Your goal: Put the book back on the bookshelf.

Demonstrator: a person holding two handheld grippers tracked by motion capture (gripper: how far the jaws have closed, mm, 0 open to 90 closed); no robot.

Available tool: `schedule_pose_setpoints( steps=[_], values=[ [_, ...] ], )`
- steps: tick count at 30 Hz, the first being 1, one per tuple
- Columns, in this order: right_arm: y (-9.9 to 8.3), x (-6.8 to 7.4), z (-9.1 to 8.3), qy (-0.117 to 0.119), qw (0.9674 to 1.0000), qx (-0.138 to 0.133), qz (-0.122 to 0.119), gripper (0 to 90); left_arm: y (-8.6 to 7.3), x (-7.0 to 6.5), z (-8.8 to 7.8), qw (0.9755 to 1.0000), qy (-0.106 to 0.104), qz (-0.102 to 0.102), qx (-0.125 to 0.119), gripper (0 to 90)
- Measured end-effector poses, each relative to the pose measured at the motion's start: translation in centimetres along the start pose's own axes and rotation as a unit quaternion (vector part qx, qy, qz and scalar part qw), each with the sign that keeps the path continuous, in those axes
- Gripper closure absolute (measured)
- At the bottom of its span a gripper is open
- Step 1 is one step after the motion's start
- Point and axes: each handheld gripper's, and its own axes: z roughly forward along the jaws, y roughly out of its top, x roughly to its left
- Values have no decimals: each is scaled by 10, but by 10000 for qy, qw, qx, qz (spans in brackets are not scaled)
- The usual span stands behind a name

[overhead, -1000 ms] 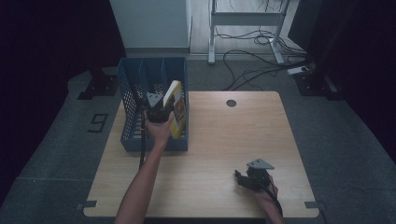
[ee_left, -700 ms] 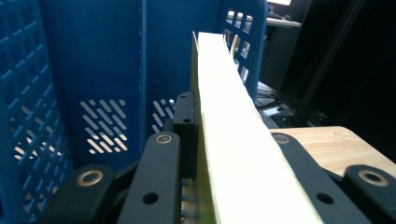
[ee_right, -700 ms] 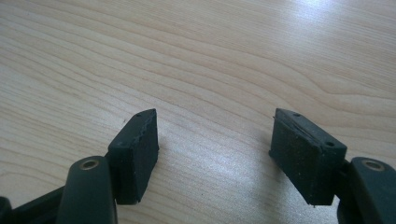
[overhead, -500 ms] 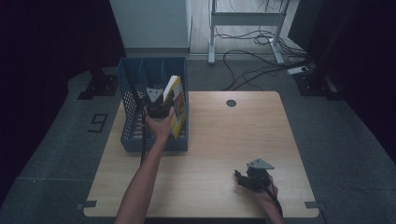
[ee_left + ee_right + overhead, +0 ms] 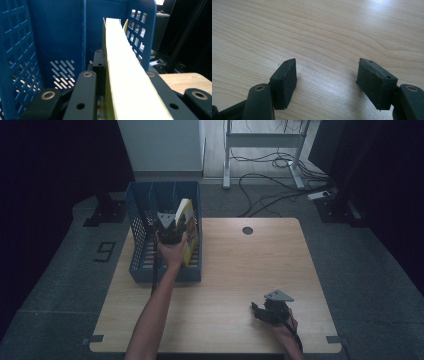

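The left hand-held gripper (image 5: 172, 226) is pinching one yellow book (image 5: 187, 231) by its edge and holds it standing up inside the blue file rack (image 5: 145, 245), in the slot on the rack's right side. In the left gripper view the book's pale page edge (image 5: 125, 72) runs up between the black jaws, with the blue walls close on both sides. Compared with a second ago, the book and the left hand sit a tiny bit deeper toward the back of the rack, and little else looks different. That likely means the book is almost in its place and only needs to be let go. The right hand-held gripper (image 5: 265, 310) rests on the desk (image 5: 240, 270) near the front right corner, with its jaws spread and nothing between them. Count: one book, one rack, one desk, two hand-held grippers.
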Motion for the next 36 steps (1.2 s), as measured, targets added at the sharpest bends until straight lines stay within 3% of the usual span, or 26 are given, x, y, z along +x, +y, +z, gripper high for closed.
schedule_pose_setpoints(
  steps=[19,24,29,36],
  values=[
    [0,-1,0,12,10000,-6,13,315,-11,-7,14,9998,-57,140,116,750],
    [0,0,0,4,10000,-4,4,315,-11,-6,14,9998,-87,89,141,749],
    [0,-1,0,5,10000,-5,8,315,-8,1,15,9998,-37,-89,150,750],
    [0,-1,0,-3,10000,-4,8,315,0,2,18,10000,51,29,74,749]
  ],
)
